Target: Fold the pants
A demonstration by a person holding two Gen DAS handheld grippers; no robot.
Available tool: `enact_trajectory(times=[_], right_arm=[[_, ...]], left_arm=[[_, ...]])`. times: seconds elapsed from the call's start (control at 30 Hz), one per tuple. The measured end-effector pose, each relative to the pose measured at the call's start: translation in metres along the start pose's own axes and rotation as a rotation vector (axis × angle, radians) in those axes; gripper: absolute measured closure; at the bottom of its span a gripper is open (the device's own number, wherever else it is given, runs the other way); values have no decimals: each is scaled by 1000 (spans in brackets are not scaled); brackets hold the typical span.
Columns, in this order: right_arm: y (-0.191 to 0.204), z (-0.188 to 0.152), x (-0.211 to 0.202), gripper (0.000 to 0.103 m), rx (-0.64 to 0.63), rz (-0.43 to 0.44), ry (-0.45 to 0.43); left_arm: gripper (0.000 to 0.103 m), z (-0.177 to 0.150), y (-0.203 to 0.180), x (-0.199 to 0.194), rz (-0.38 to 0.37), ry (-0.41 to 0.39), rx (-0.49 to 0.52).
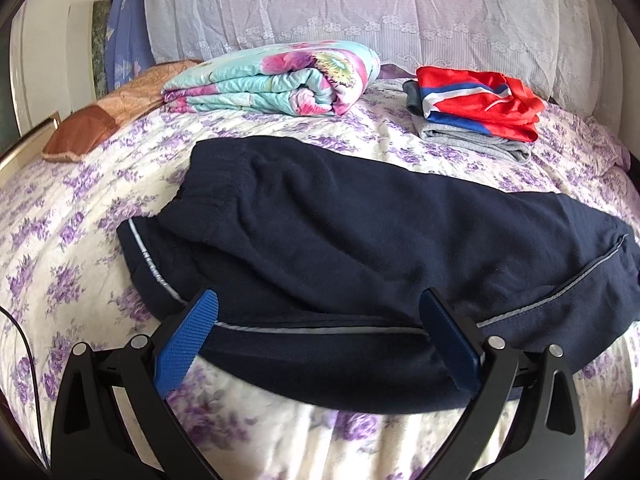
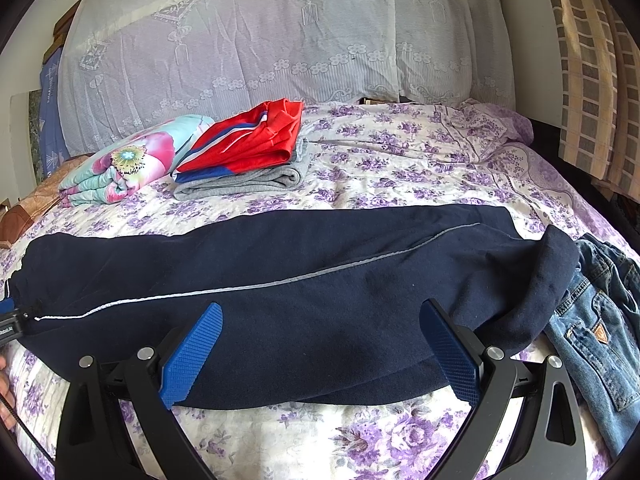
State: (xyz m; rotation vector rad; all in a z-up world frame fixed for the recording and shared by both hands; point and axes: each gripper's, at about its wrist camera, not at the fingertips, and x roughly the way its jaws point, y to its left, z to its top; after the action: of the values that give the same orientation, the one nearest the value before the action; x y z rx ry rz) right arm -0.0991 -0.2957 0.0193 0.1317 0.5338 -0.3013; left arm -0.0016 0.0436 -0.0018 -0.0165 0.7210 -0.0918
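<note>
From the left wrist, the navy pants [image 1: 340, 232] lie flat across the bed [image 1: 80, 240], waistband to the left, legs running off to the right, with a grey stripe along the near side. The left gripper [image 1: 318, 332] stands wide open at the near edge of the pants, its blue pads [image 1: 188, 344] spread to either side of the cloth with nothing pinched between them. Behind the pants sit a rolled floral quilt [image 1: 280, 80] and, to its right, a red garment [image 1: 480, 100] stacked on folded grey cloth [image 1: 472, 142]. A brown pillow [image 1: 104, 120] lies at the far left, and a lace cover [image 1: 360, 8] drapes the headboard.

From the right wrist, the pants [image 2: 280, 280] stretch across the whole bed [image 2: 400, 160], the leg ends curling up at the right and touching a heap of jeans [image 2: 600, 320]. The right gripper [image 2: 320, 328] is also wide open, its pads [image 2: 192, 356] resting at the near edge of the legs, gripping nothing. The quilt [image 2: 132, 160] and the red garment [image 2: 252, 140] sit side by side behind. Part of the left gripper [image 2: 8, 320] shows at the left edge by the waistband.
</note>
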Motion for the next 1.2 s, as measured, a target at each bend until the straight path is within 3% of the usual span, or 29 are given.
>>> enact_trajectory(times=[0.03,0.13,0.2,0.33,0.47,0.53,0.73,0.77,0.83,0.9,1.03,1.13,1.2], right_arm=[[-1,-1,2,3,5,1,5],[-4,-2,5,3,29,10,25],[-4,-2,3,3,28,14,19],[0,-1,1,3,16,19,15],[-1,-1,4,3,21,23,32],[-5,-1,5,3,38,27,38],[-26,1,0,4,138,56,13],[-34,1,-5,4,169,50,-1],[-56,-4,-17,4,255,49,-26],[-83,-15,-26,3,363,64,-28],[-126,-37,-22,3,537,78,77],[-149,-43,-5,3,673,94,121],[-153,-35,13,3,689,91,143]], left_arm=[[5,-2,14,-5,-21,12,-27],[5,-4,47,-14,15,61,-70],[5,-10,77,-17,6,106,-152],[5,-18,123,-8,-162,143,-391],[5,-2,122,5,-272,152,-500],[5,8,109,24,-270,191,-513],[5,15,83,36,-166,121,-435],[9,15,84,37,-160,111,-433],[30,14,91,33,-144,82,-458],[39,16,99,36,-166,73,-482],[48,19,96,32,-152,45,-459],[48,21,96,33,-138,54,-445],[43,21,100,38,-157,74,-470]])
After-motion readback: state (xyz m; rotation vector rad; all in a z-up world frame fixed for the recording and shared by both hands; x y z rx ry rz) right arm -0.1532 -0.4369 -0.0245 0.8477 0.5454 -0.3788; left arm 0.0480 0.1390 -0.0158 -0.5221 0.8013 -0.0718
